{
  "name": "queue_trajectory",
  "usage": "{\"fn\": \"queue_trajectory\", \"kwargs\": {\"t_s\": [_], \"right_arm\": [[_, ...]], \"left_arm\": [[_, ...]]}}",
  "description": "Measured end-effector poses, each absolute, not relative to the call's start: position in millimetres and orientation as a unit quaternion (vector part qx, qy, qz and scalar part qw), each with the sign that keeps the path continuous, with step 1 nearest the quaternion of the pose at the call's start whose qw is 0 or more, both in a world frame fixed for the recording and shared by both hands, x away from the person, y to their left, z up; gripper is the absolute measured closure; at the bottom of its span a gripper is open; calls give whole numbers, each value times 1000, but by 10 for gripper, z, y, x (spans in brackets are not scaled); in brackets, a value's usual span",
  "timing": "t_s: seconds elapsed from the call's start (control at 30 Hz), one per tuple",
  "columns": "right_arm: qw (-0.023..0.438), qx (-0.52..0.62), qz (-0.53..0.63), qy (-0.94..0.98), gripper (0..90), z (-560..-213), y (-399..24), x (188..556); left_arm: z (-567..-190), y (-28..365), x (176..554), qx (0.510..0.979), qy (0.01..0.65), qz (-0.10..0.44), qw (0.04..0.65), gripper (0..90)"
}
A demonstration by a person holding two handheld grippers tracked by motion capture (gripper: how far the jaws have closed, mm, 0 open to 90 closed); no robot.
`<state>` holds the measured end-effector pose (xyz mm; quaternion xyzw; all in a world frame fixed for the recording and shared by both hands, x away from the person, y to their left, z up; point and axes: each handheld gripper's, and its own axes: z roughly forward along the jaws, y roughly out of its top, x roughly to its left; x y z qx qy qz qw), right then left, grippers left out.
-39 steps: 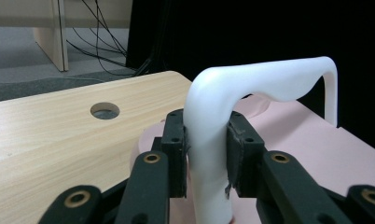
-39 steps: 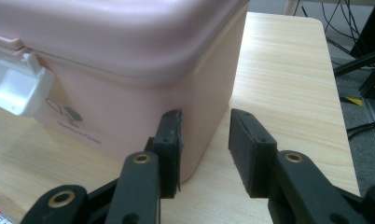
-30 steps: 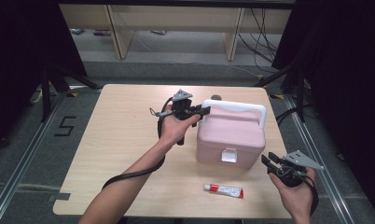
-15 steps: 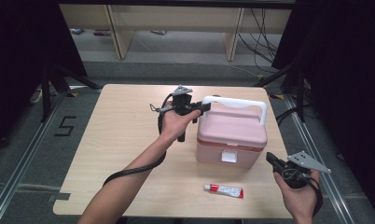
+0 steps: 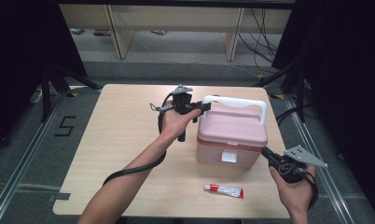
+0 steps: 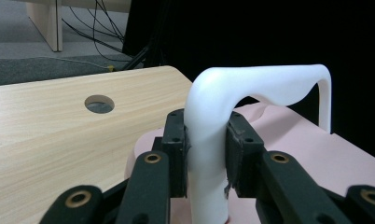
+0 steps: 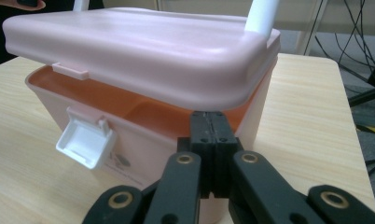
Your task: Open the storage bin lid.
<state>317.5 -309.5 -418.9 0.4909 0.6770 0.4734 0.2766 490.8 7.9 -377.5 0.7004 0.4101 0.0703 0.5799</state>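
Note:
A pink box (image 5: 232, 135) with a white handle (image 5: 234, 100) stands on the wooden table (image 5: 120, 121). My left gripper (image 5: 205, 106) is shut on the left end of the handle (image 6: 209, 140), its pads pressing both sides. The lid (image 7: 143, 46) sits slightly raised, showing an orange gap below it, and the white latch (image 7: 85, 142) hangs open on the front. My right gripper (image 5: 266, 151) is shut with nothing between its jaws, its tips (image 7: 209, 126) at the gap near the box's front right corner.
A red and white tube (image 5: 224, 190) lies on the table in front of the box. A round hole (image 6: 100, 103) is cut in the tabletop beyond the box. Shelving and cables stand on the floor behind the table.
The right gripper's jaws, open a second ago, have closed, and that hand has shifted a little by the box's front right corner. The left gripper stays on the handle.

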Motion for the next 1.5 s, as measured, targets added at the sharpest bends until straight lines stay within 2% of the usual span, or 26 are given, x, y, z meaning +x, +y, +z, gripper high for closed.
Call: {"fn": "queue_trajectory", "kwargs": {"t_s": [0.1, 0.23, 0.33, 0.47, 0.5, 0.67, 0.83, 1.07, 1.2, 1.5], "right_arm": [[293, 475, 475, 681, 900, -4178, -3099, 3206], [296, 475, 477, 678, 900, -4147, -3102, 3213], [293, 477, 476, 678, 900, -4144, -3096, 3219], [313, 466, 477, 677, 900, -4118, -3101, 3233], [300, 475, 482, 672, 900, -4111, -3082, 3221], [309, 474, 480, 670, 900, -4079, -3077, 3229], [308, 474, 479, 671, 900, -4033, -3076, 3235], [311, 476, 477, 670, 900, -4010, -3056, 3263], [319, 468, 479, 671, 900, -3986, -3040, 3290], [314, 471, 483, 668, 900, -3925, -3025, 3318]], "left_arm": [[-3773, 94, 4899, 701, 407, 75, 581, 692], [-3758, 202, 4747, 697, 394, 110, 589, 561], [-3740, 256, 4659, 694, 382, 126, 597, 542], [-3737, 416, 4339, 700, 329, 168, 610, 622], [-3757, 435, 4292, 703, 323, 171, 610, 653], [-3918, 540, 4065, 708, 304, 143, 621, 773], [-4046, 562, 3902, 725, 289, 136, 610, 853], [-4155, 514, 3820, 728, 299, 108, 608, 892], [-4158, 434, 3781, 737, 270, 124, 607, 895], [-4234, 203, 3733, 748, 239, 109, 609, 896]]}}
